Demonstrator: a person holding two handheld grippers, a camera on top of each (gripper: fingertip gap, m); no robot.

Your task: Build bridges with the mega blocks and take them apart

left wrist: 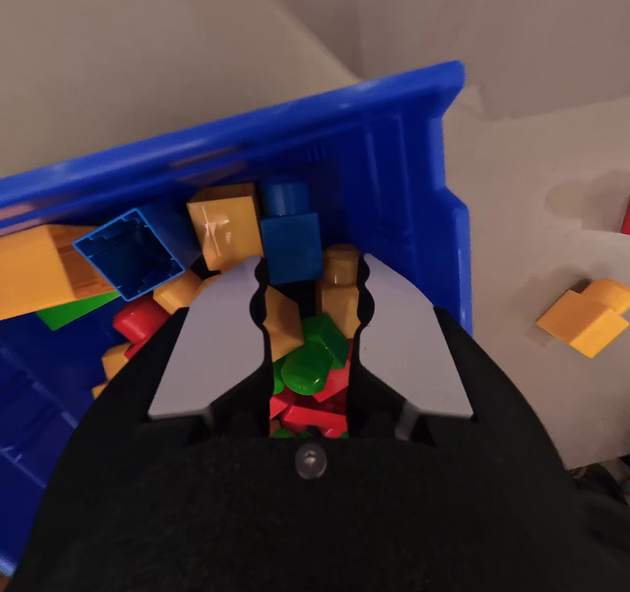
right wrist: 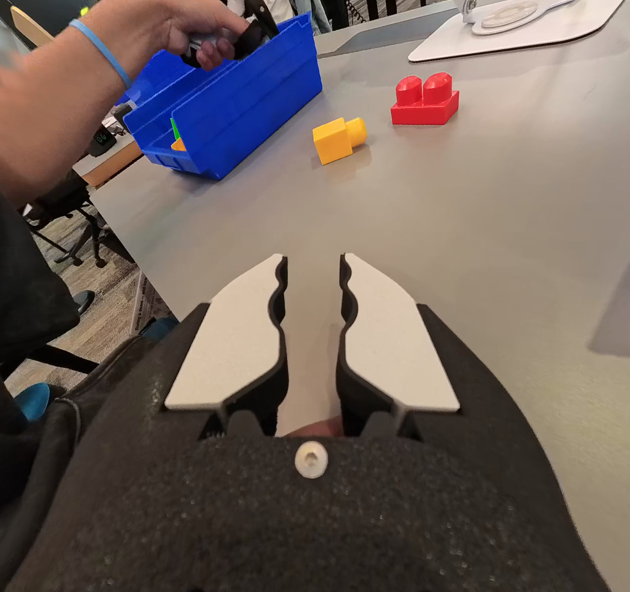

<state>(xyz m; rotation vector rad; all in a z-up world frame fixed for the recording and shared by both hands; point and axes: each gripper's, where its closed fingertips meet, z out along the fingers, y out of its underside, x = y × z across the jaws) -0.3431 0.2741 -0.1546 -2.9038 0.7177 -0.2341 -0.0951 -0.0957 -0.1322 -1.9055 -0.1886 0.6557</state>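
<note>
Left hand-held gripper [left wrist: 310,261] is down inside the blue bin [left wrist: 238,139], fingers spread, nothing pinched. Tips sit over the block pile: a blue single-stud block [left wrist: 291,248] at 12 o'clock between the tips, a yellow block [left wrist: 225,227] at 11 o'clock, a hollow blue block [left wrist: 136,255] open side up at 10 o'clock. Green block [left wrist: 313,360] and red blocks [left wrist: 306,412] show in the gap between the fingers, lower in the pile. Whether the tips touch any block, cannot tell.

Right hand-held gripper [right wrist: 313,258] hovers over the bare grey surface [right wrist: 477,234], fingers apart, holding nothing. From it, the bin [right wrist: 238,108] is at 11 o'clock, far side, with the person's left hand [right wrist: 153,23] holding the other hand-held gripper into it; blue wristband [right wrist: 102,50] on the wrist. A yellow single-stud block [right wrist: 337,140] lies on its side at 12 o'clock, just right of the bin, not touching it. A red two-stud block [right wrist: 424,105] stands studs up at 1 o'clock, near the yellow one but apart. White stand base [right wrist: 511,29] at 1 o'clock, far edge. Left of the surface: floor and chair legs [right wrist: 78,241].
</note>
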